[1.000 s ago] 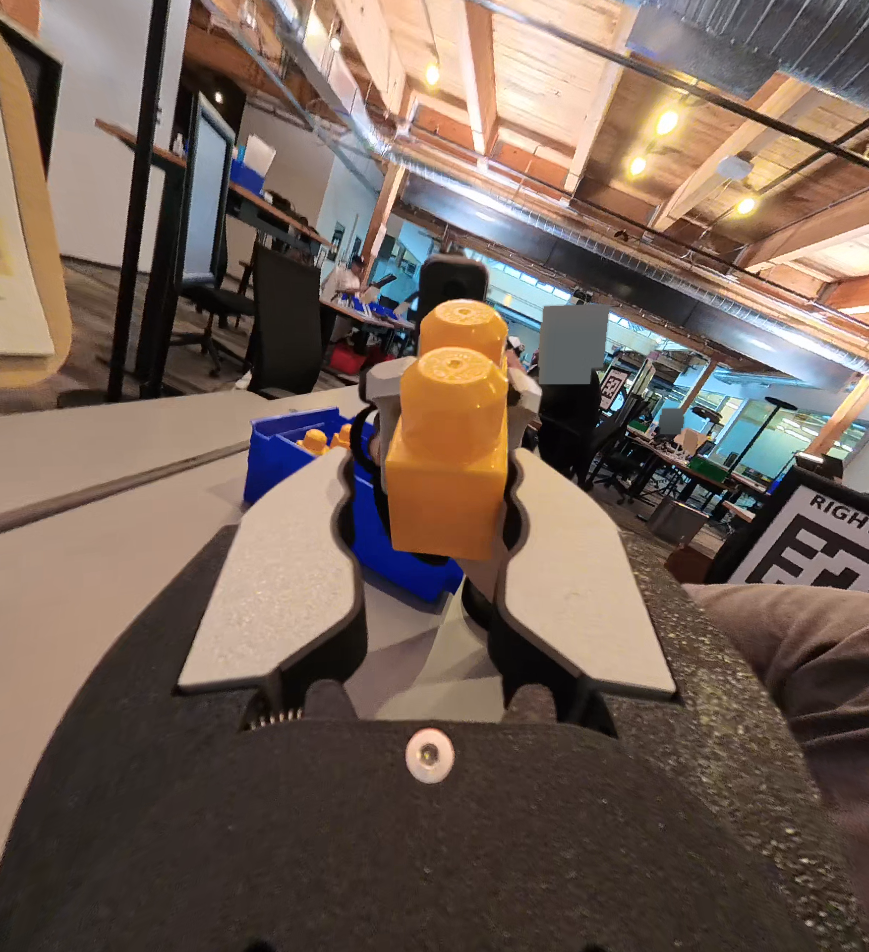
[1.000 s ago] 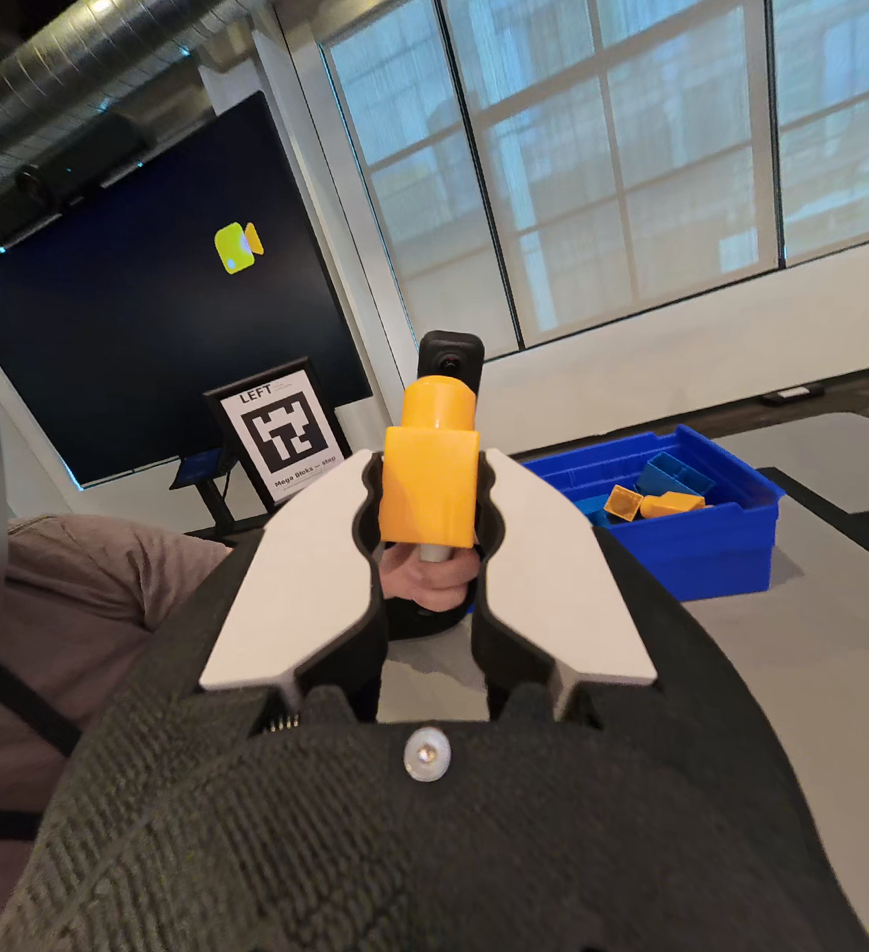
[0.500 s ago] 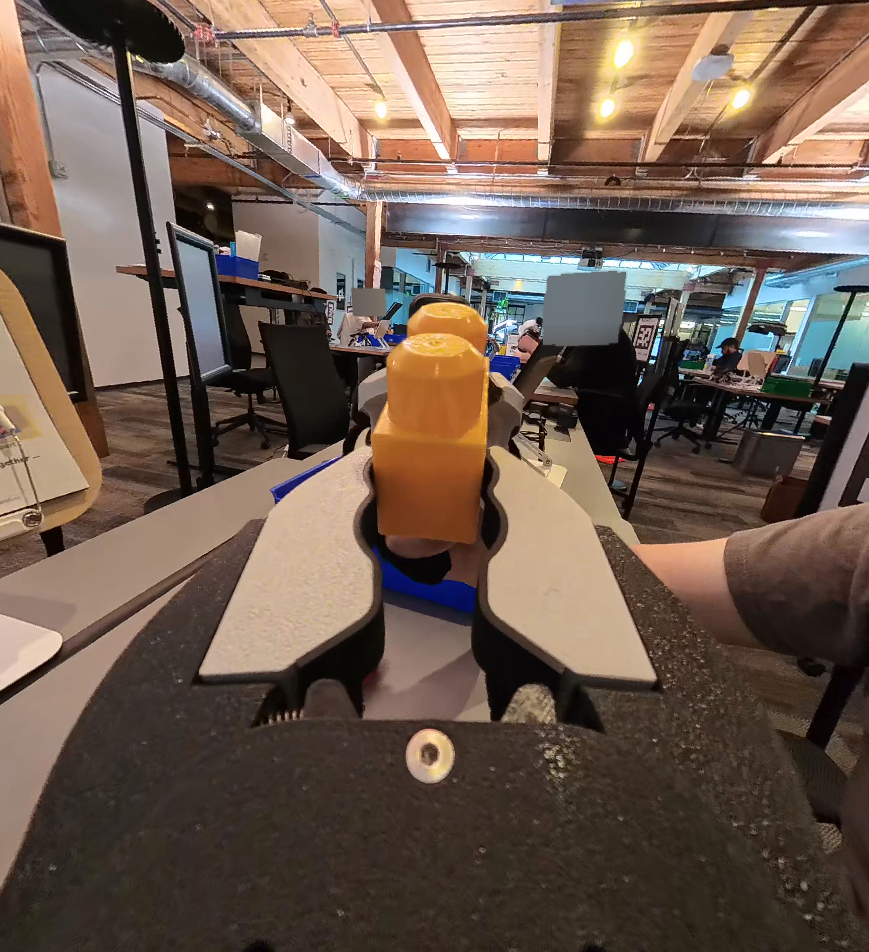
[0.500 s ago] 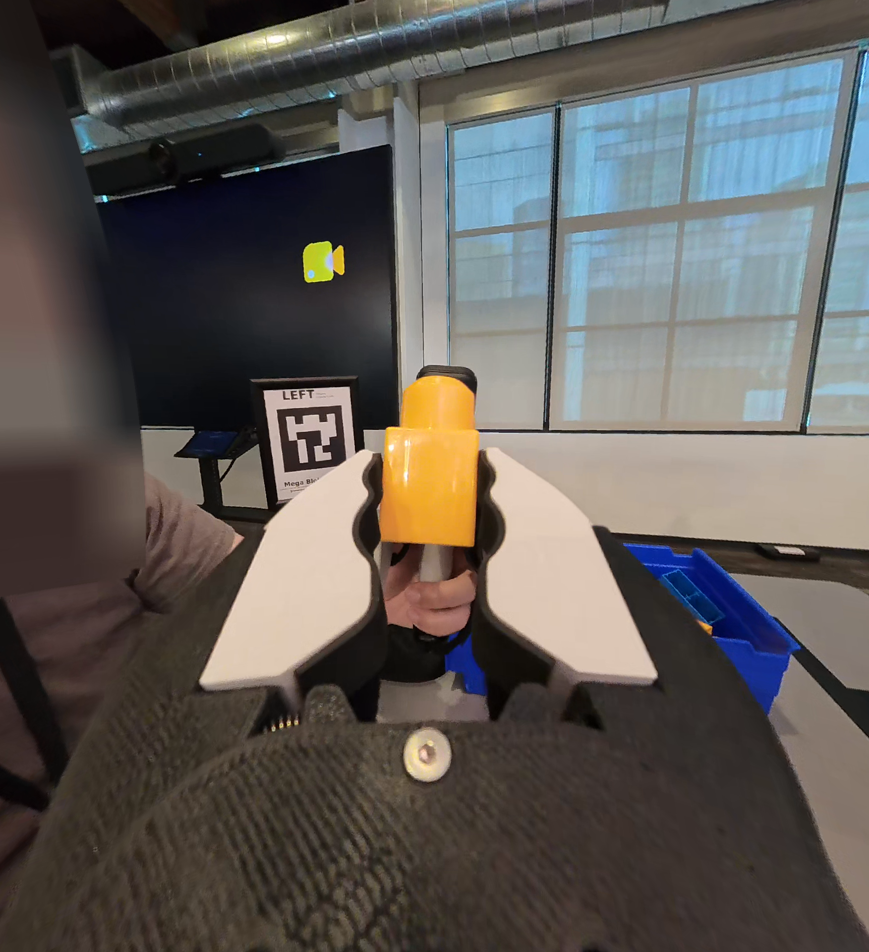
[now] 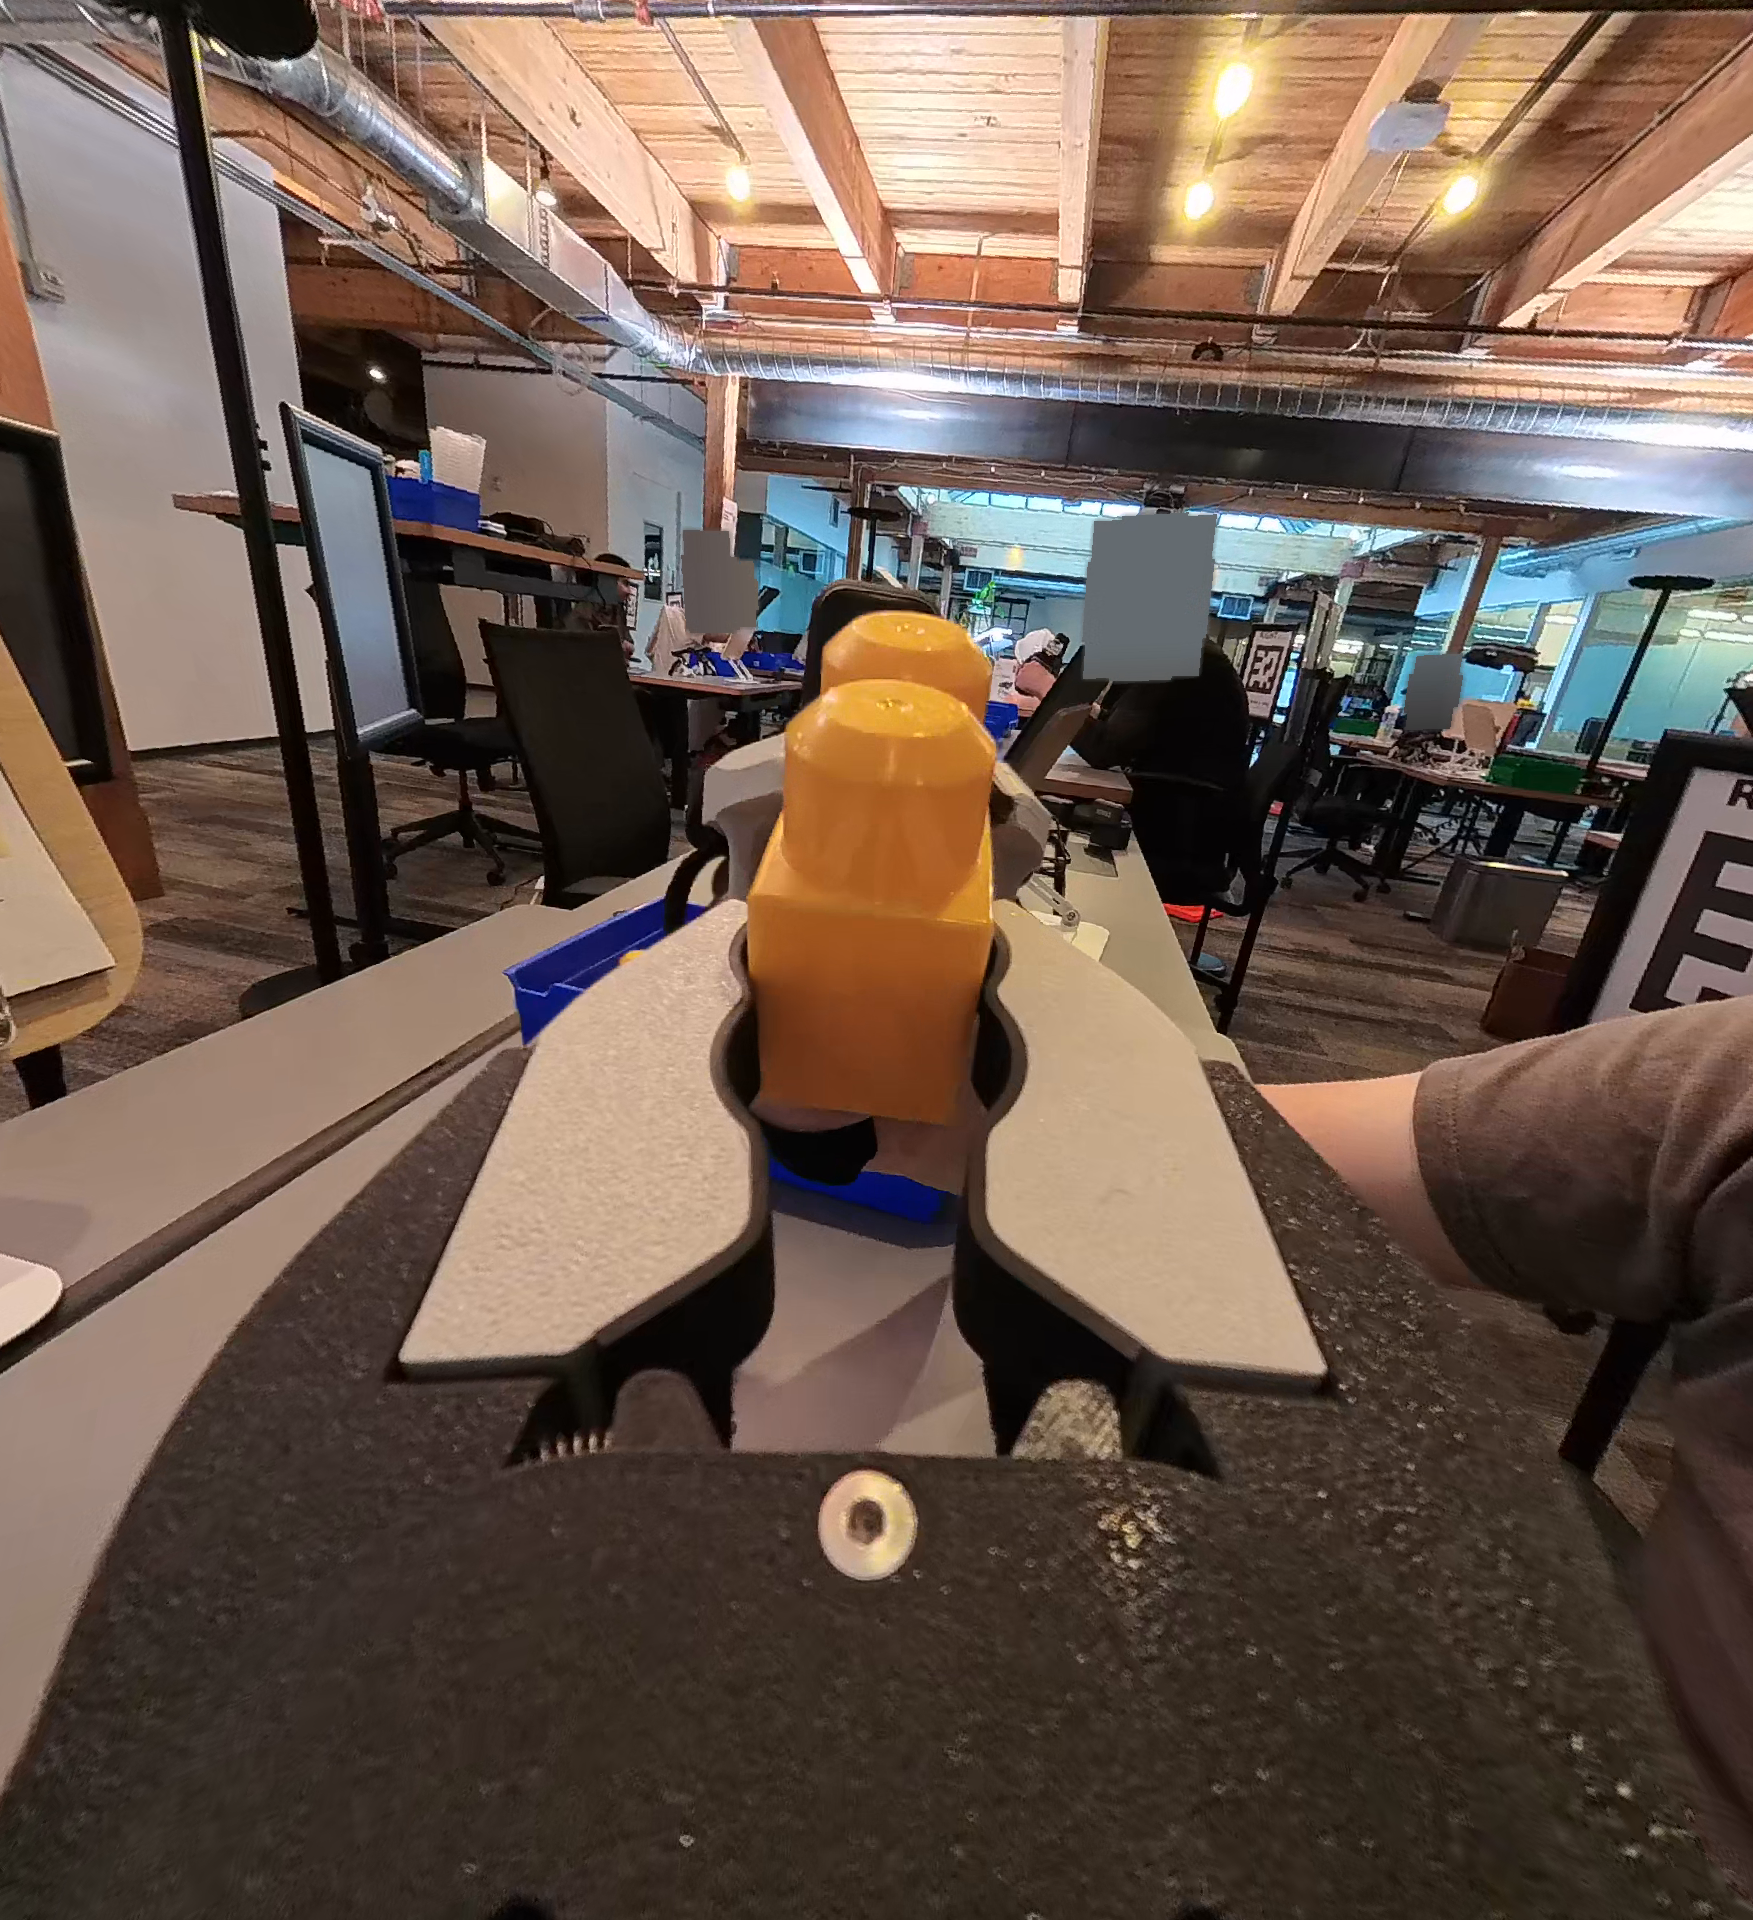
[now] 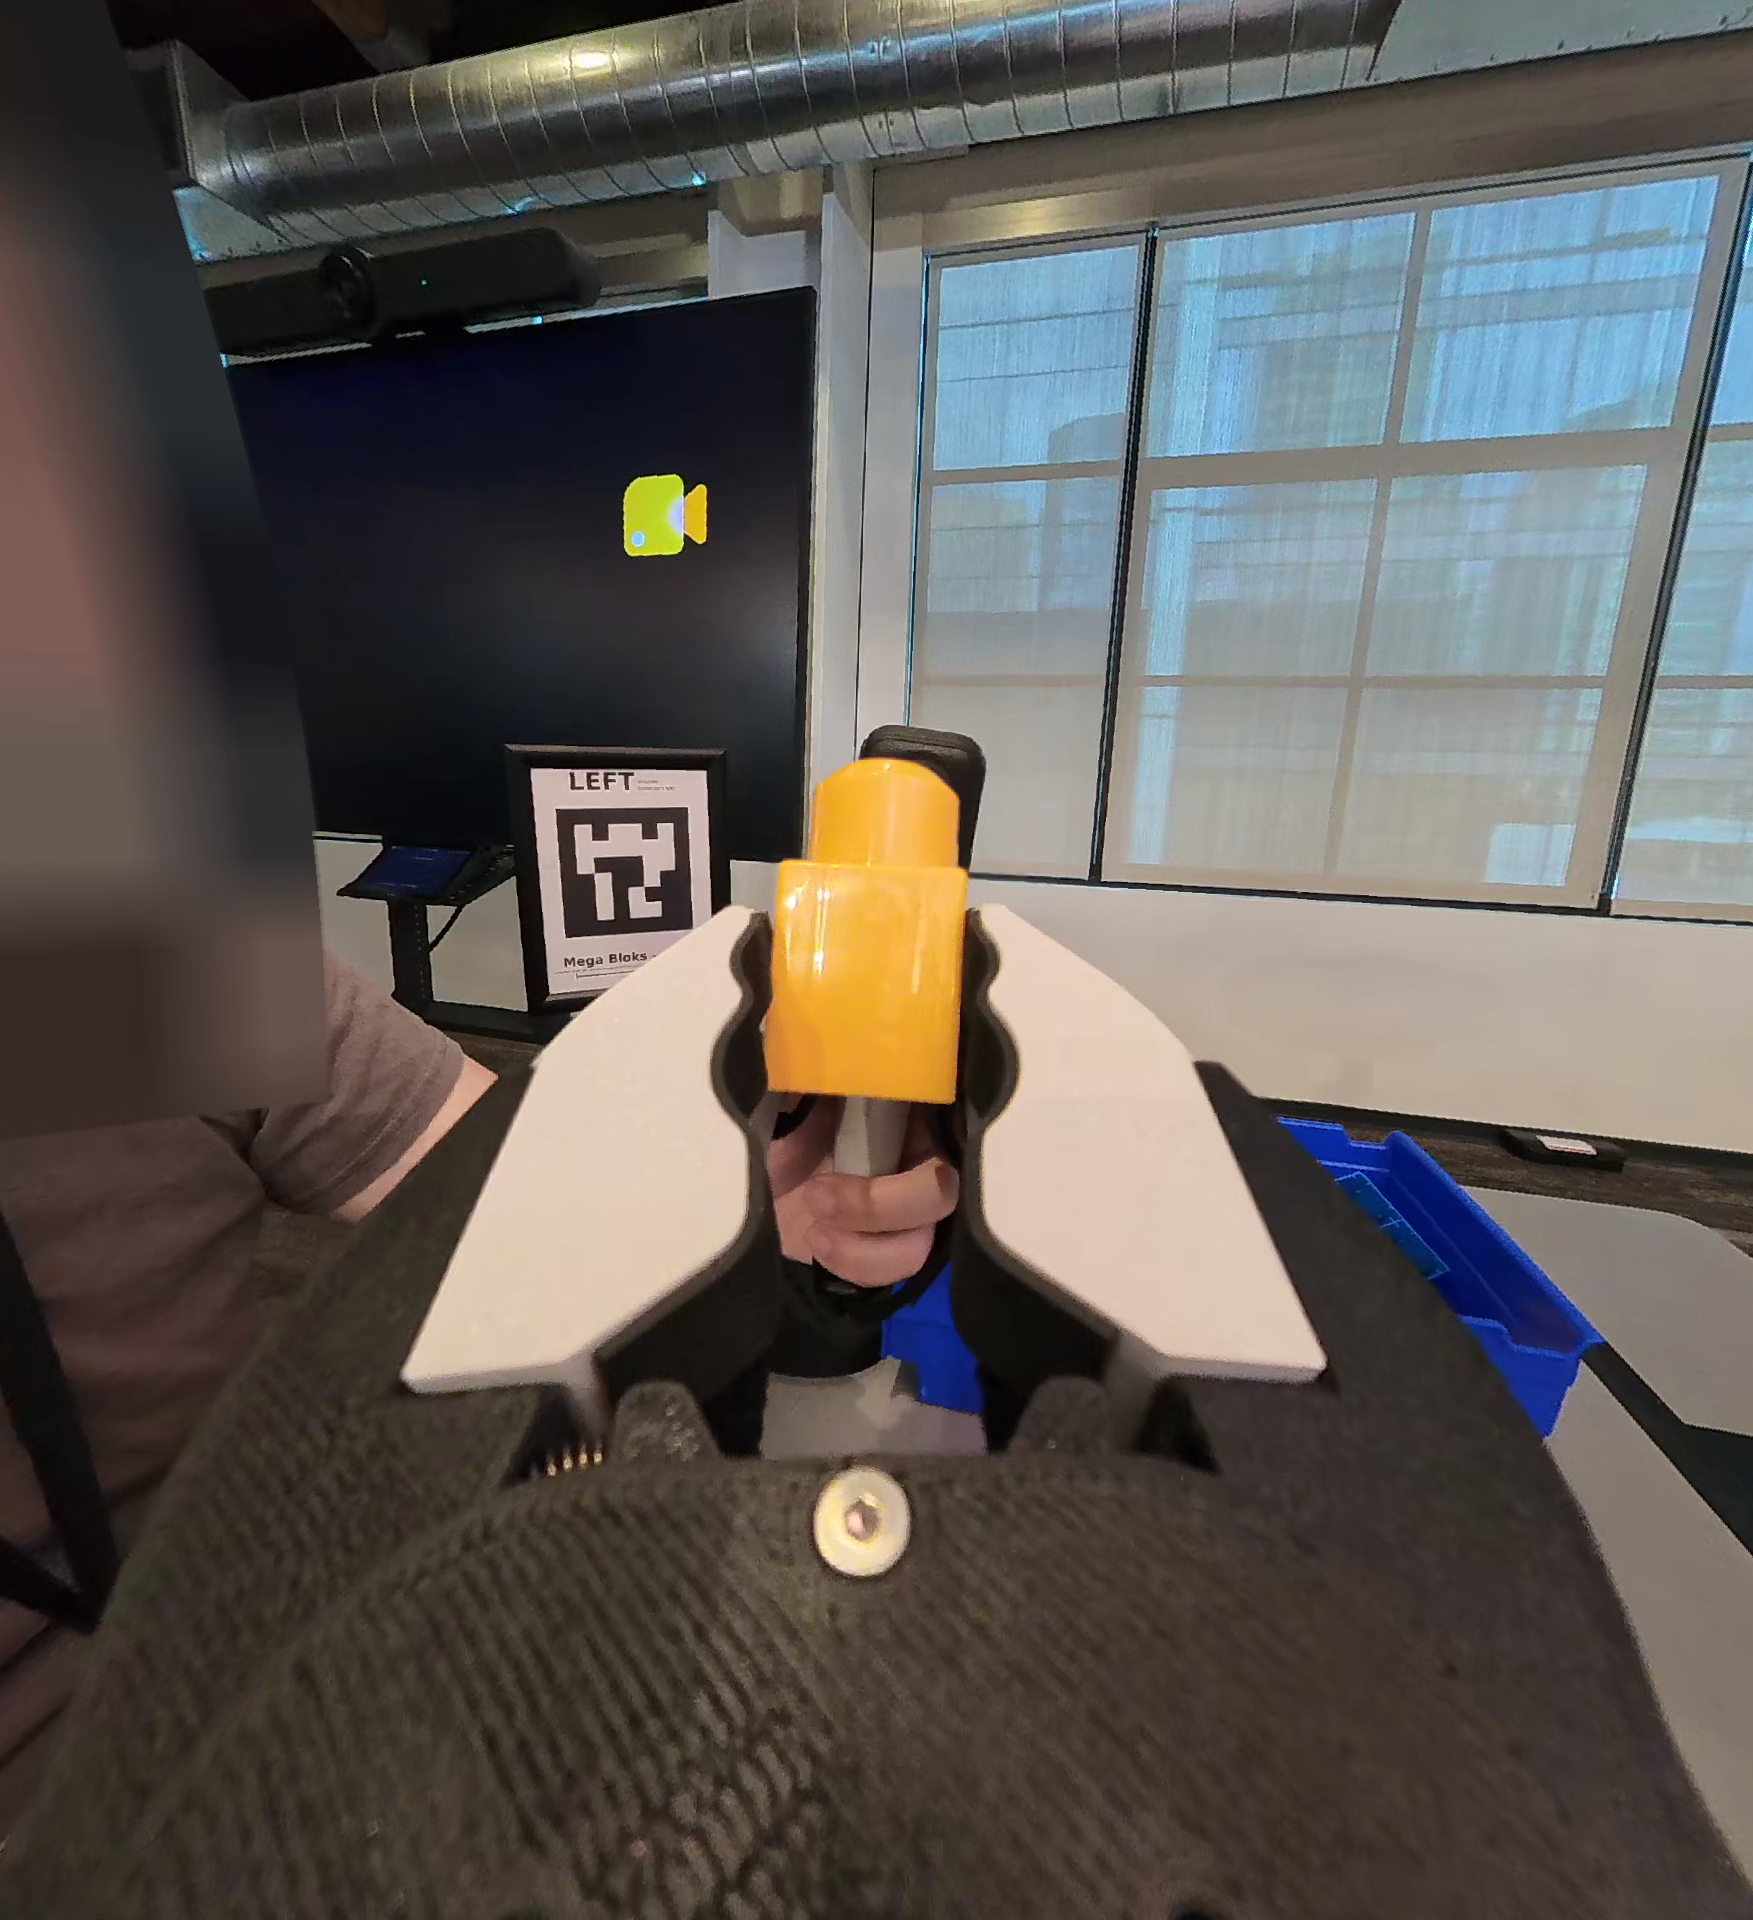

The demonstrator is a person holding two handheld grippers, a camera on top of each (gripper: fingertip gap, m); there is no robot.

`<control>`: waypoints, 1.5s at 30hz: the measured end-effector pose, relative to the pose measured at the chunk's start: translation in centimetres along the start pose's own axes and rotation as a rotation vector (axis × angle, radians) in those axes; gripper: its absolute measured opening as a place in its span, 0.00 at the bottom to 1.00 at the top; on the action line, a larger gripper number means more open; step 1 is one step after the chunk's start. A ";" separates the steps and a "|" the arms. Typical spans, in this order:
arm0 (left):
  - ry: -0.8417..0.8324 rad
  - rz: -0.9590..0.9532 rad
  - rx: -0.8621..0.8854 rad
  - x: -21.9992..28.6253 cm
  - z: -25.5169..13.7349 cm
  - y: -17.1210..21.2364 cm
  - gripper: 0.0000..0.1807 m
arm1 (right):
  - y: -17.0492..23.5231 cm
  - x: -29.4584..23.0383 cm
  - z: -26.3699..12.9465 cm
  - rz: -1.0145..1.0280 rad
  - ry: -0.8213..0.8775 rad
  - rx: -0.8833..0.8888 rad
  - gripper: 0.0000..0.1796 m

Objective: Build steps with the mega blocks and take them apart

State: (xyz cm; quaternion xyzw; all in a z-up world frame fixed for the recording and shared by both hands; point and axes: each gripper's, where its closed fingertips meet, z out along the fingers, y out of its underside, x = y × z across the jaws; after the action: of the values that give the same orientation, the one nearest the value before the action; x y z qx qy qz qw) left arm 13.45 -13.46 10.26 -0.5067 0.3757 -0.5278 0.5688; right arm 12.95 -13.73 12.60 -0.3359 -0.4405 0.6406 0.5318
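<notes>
Here, near to far:
Left gripper (image 5: pixel 867 997): closed on an orange block (image 5: pixel 867 977), both fingers (image 5: pixel 633 1122) pressed to its sides, held up above the grey table (image 5: pixel 176 1122).
Block in left gripper: upright, 1 round stud on top; a second orange stud (image 5: pixel 903 649) shows right behind it, on the piece the other gripper holds.
Right gripper (image 6: pixel 864 997): clamped on an orange block (image 6: pixel 864 977) too, stud up, lifted clear of the table (image 6: pixel 1682 1299).
Joint: the 2 orange pieces sit end to end and look in line; whether they are pressed together or just touching, I cannot tell.
Beyond right gripper: a hand (image 6: pixel 872 1210) wrapped round the other gripper's grey handle, under the block.
Bin: blue bin (image 5: pixel 581 961) on the table just past the left gripper's fingers; in the right view its wall (image 6: pixel 1454 1236) runs off to the right, with blue pieces inside.
Person: brown sleeve (image 5: pixel 1620 1164) at the right edge of the left view.
Far: framed marker signs (image 6: pixel 623 873) on stands, office chairs (image 5: pixel 581 758), large windows (image 6: pixel 1371 540).
</notes>
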 end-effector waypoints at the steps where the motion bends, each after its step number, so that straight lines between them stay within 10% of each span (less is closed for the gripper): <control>1: -0.003 0.003 -0.001 0.0 0.0 0.0 0.21 | 0.0 0.0 0.0 0.003 0.000 0.000 0.20; 17: -0.043 -0.016 0.006 -1.6 -1.3 -0.3 0.21 | -3.6 1.1 -1.8 -0.187 0.181 -0.099 0.25; 25: -0.145 0.154 -0.032 -2.7 -3.0 -4.2 0.20 | 3.6 6.2 -14.1 -0.030 0.574 -1.035 0.22; 32: -0.163 0.272 -0.080 -2.6 -2.7 -8.1 0.20 | 14.6 6.1 -21.8 0.196 0.527 -1.655 0.25; 45: -0.260 0.229 -0.103 -5.2 -5.1 -7.1 0.20 | 18.3 7.5 -23.4 0.673 1.057 -1.587 0.25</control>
State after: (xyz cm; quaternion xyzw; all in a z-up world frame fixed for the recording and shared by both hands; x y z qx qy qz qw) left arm 6.10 -8.76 15.56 -0.5531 0.3809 -0.3694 0.6423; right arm 25.31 -2.37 -13.03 -0.9401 -0.3295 0.0483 0.0733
